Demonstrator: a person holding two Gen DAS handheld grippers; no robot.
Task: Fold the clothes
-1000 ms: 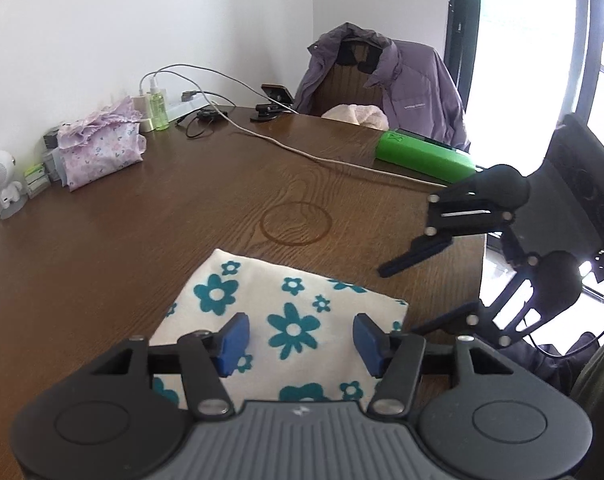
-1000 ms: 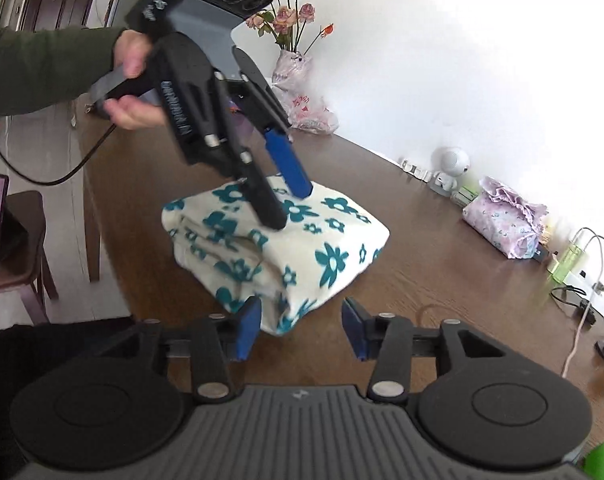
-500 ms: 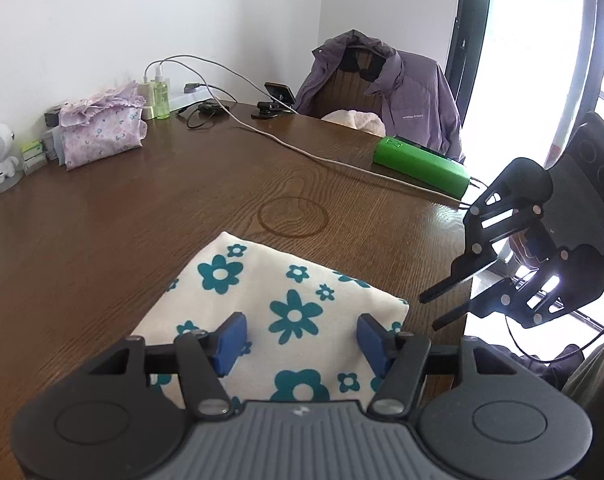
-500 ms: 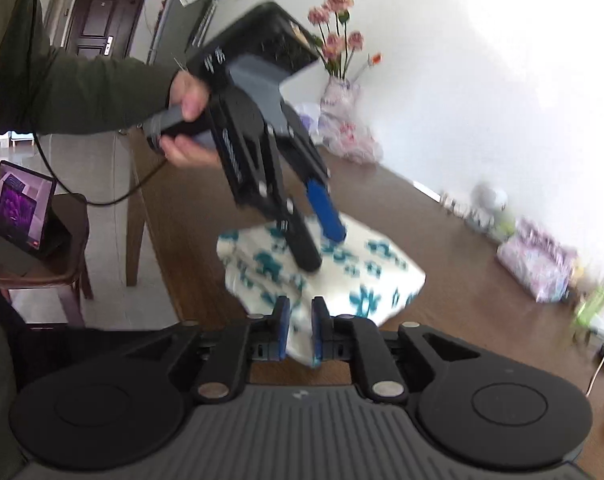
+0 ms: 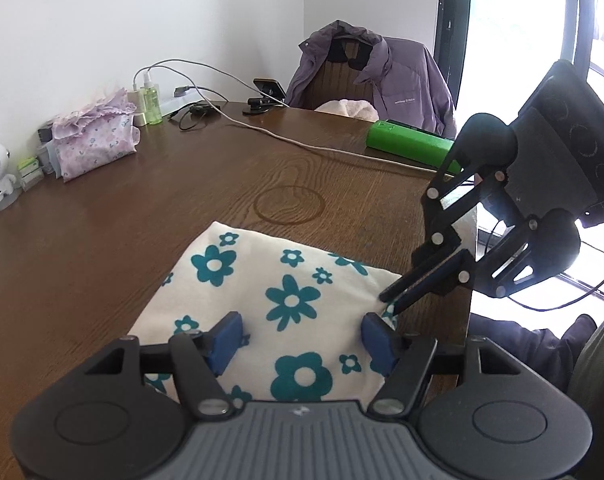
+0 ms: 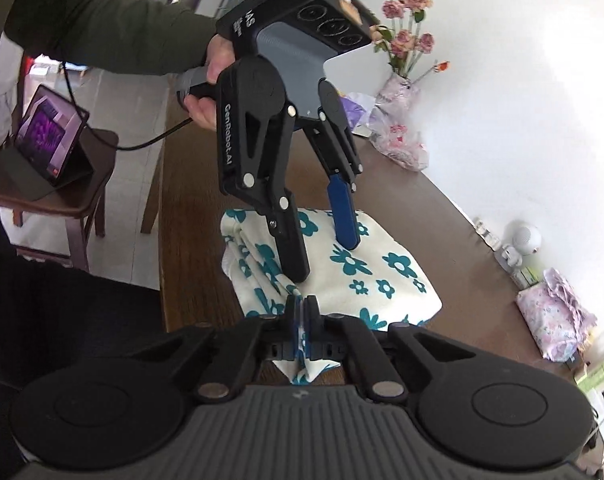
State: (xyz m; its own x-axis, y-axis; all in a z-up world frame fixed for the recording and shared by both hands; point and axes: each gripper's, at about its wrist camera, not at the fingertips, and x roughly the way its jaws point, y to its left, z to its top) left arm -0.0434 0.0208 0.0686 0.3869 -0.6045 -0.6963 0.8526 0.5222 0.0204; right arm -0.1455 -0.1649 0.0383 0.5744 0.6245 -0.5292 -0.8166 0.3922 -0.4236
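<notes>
Two grippers work one folded cloth (image 5: 278, 292), a cream piece printed with teal flowers that lies in a thick stack at the near edge of the brown table (image 5: 150, 208). The right gripper (image 6: 302, 322) has its jaws together, pinched on a corner of the cloth at the stack's edge, at 6 o'clock in its own view. The left gripper (image 5: 300, 338) hangs over the top of the stack with its blue fingers (image 6: 344, 216) wide apart, one tip touching or just above the fabric; which, I cannot tell.

My worry is the pinch: it seems to hold only a thin lip of fabric, so a pull could drag out one layer and skew the stack, or slip free. With the left jaws gripping nothing, a sideways tug could also slide the whole stack toward the table edge, which is close.

Around it, the wood is smooth with a faint ring mark (image 5: 290, 204) at 12 o'clock from the cloth in the left view. A green box (image 5: 412, 144) and a chair with a purple jacket (image 5: 370, 76) sit at 1 o'clock, cables and a floral pouch (image 5: 94, 140) at 10 o'clock, by the white wall.
</notes>
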